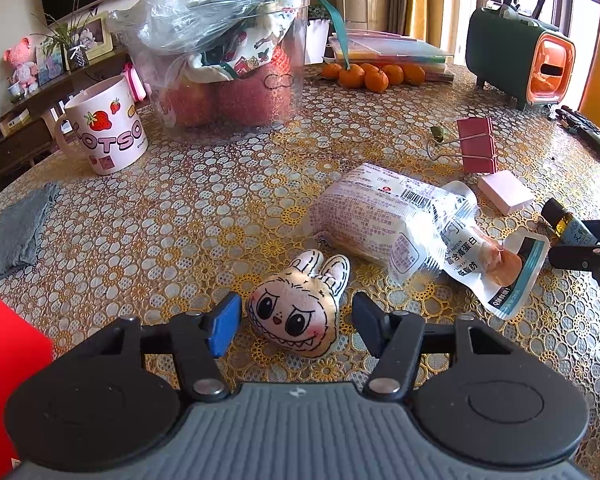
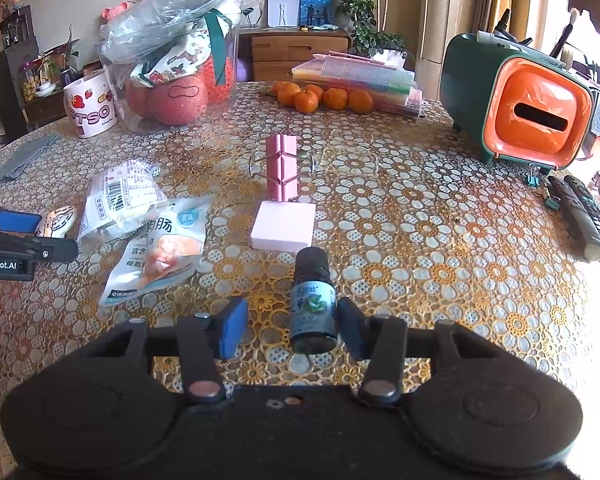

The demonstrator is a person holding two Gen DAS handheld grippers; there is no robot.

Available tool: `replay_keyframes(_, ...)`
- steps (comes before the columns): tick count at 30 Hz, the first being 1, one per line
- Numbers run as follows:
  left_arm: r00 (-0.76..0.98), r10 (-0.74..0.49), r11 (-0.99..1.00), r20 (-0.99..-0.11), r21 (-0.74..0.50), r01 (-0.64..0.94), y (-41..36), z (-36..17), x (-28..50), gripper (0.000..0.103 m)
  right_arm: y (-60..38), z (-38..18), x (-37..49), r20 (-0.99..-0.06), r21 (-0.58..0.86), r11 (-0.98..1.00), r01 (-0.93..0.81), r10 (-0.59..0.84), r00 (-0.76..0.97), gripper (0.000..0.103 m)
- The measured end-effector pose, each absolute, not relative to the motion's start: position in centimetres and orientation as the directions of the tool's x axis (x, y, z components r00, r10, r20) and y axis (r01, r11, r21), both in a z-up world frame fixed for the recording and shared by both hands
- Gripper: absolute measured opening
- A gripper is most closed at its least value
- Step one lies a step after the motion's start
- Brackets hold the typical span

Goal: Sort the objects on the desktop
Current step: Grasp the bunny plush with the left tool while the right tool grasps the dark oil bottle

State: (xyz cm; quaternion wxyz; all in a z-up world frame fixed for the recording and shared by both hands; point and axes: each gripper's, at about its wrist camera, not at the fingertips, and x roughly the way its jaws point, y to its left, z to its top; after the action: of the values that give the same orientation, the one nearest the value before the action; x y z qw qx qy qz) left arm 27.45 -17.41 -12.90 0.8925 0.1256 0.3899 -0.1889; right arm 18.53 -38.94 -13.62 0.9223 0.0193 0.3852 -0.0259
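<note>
My left gripper (image 1: 296,326) is open around a small plush rabbit-face toy (image 1: 298,312) that lies on the table; the jaws stand either side without touching it. My right gripper (image 2: 292,326) is open around a small dark bottle (image 2: 313,302) lying on its side, close to the right finger. Two snack packets (image 1: 384,216) (image 2: 156,256) lie between the grippers. A pink binder clip (image 2: 282,168) and a pink eraser block (image 2: 284,226) lie beyond the bottle.
A clear tub with apples and bags (image 1: 228,80), a Lotso mug (image 1: 108,132), oranges (image 2: 320,98), a plastic case (image 2: 360,80), a green-orange desk organizer (image 2: 520,104) and remotes (image 2: 584,220) stand around the lace-covered table. A grey cloth (image 1: 16,232) lies left.
</note>
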Motion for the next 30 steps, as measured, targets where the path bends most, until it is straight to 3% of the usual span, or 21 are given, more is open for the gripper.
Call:
replay_keyframes(4,0.627,-0.235,0.901,-0.743,0.076,0.428,-17.3,-12.8,27.2,0.047,-38.9,-13.7,18.6,-0.71,0.008,0.998,0.07,-0.044,0.703,0.043)
replay_keyframes(6,0.629,-0.234,0.902,-0.742,0.076,0.425,-17.3,-12.7,27.0,0.047,-38.9,-13.7,18.6,-0.709,0.01,0.997,0.073,-0.045,0.704,0.04)
replay_keyframes(10,0.629,-0.234,0.903,-0.741,0.074,0.423,-17.4,-12.5,26.8,0.046,-38.8,-13.6,18.7,-0.709,0.003,0.997,0.082,-0.056,0.703,0.024)
replay_keyframes(30,0.604,-0.231,0.927,-0.763,0.016,0.374,-16.4,-11.1,22.6,0.044,-37.0,-12.6,14.3,-0.734,0.08,0.992,0.095,-0.005,0.679,0.023)
